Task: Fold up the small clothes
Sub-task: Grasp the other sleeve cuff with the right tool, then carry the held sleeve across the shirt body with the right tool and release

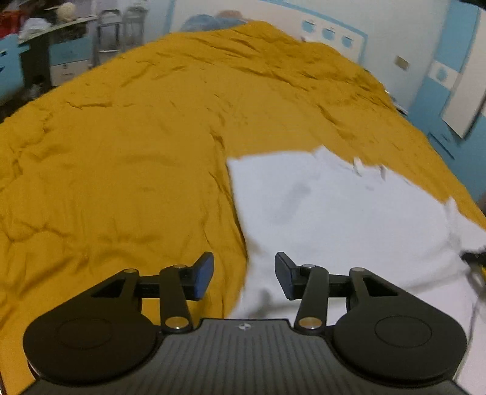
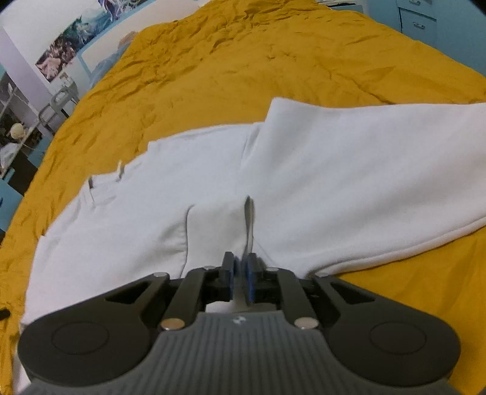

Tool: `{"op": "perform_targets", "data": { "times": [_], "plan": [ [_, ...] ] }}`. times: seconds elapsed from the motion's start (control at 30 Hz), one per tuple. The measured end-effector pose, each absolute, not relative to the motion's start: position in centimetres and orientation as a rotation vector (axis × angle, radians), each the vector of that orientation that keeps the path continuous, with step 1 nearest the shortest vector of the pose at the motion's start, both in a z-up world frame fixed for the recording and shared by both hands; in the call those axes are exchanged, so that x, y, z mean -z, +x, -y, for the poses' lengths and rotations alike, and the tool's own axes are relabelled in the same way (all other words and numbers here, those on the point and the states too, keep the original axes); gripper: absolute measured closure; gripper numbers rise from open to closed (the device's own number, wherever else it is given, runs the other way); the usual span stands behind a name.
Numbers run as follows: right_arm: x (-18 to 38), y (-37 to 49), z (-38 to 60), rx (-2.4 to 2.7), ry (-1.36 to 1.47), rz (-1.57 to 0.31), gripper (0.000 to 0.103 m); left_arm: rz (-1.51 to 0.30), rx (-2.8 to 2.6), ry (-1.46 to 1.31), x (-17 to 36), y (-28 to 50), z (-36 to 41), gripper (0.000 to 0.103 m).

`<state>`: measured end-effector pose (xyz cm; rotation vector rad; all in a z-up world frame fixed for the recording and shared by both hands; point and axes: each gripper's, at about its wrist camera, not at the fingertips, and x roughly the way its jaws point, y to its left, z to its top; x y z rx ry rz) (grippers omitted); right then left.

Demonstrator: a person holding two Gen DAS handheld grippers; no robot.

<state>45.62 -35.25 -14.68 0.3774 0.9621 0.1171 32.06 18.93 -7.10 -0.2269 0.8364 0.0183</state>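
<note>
A white garment (image 1: 334, 212) lies spread on a mustard-yellow bedcover (image 1: 121, 167). In the left wrist view my left gripper (image 1: 244, 275) is open and empty, hovering over the garment's left edge where it meets the cover. In the right wrist view the white garment (image 2: 334, 170) fills the middle, with a long part running off to the right. My right gripper (image 2: 240, 273) is shut on a raised fold of the white garment near its near edge. The cloth between the pads is pinched up into a ridge.
The yellow bedcover (image 2: 243, 60) is wrinkled and stretches far ahead. A desk with clutter (image 1: 45, 27) and chairs (image 1: 118, 27) stand beyond the bed's far left. Blue drawers (image 2: 419, 21) stand at the far right, posters on the wall (image 2: 70, 45) at the left.
</note>
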Motion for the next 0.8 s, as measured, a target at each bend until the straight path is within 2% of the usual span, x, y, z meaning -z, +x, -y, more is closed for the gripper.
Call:
{"op": "perform_targets", "data": {
  "times": [0.03, 0.07, 0.1, 0.27, 0.3, 0.33, 0.37, 0.4, 0.47, 0.67, 0.8],
  "plan": [
    [14.4, 45.6, 35.3, -0.117, 0.389, -0.953, 0.093, -0.83, -0.03, -0.248, 7.3, 33.1, -19.1, 0.049],
    [14.2, 45.2, 35.1, -0.115, 0.407, -0.942, 0.082, -0.818, -0.039, -0.285, 7.7, 34.1, -19.5, 0.049],
    [14.0, 45.5, 35.4, -0.119, 0.441, -0.926, 0.078, -0.812, -0.047, -0.327, 8.1, 35.1, -19.8, 0.049],
    [13.8, 46.9, 35.8, -0.126, 0.488, -0.905, 0.075, -0.836, -0.07, -0.517, 11.6, 39.8, -20.5, 0.05],
    [13.9, 47.4, 35.8, -0.124, 0.482, -0.907, 0.075, -0.845, -0.082, -0.533, 12.3, 40.4, -20.4, 0.061],
    [14.1, 47.7, 35.7, -0.123, 0.481, -0.912, 0.077, -0.855, -0.098, -0.549, 12.9, 40.9, -20.4, 0.066],
    [14.4, 48.1, 35.6, -0.123, 0.485, -0.919, 0.091, -0.859, -0.109, -0.559, 13.4, 41.3, -20.5, 0.076],
    [14.6, 48.3, 35.5, -0.131, 0.485, -0.921, 0.103, -0.849, -0.097, -0.569, 13.6, 41.5, -20.6, 0.092],
    [14.5, 48.0, 35.2, -0.143, 0.469, -0.901, 0.103, -0.817, -0.095, -0.562, 13.2, 41.1, -20.5, 0.098],
    [12.1, 45.8, 36.0, -0.161, 0.525, -0.736, 0.103, -0.747, -0.103, -0.499, 11.8, 39.7, -20.1, 0.099],
    [14.8, 47.8, 35.1, -0.091, 0.451, -0.837, 0.103, -0.792, -0.135, -0.44, 12.9, 41.0, -19.3, 0.097]
  ]
}}
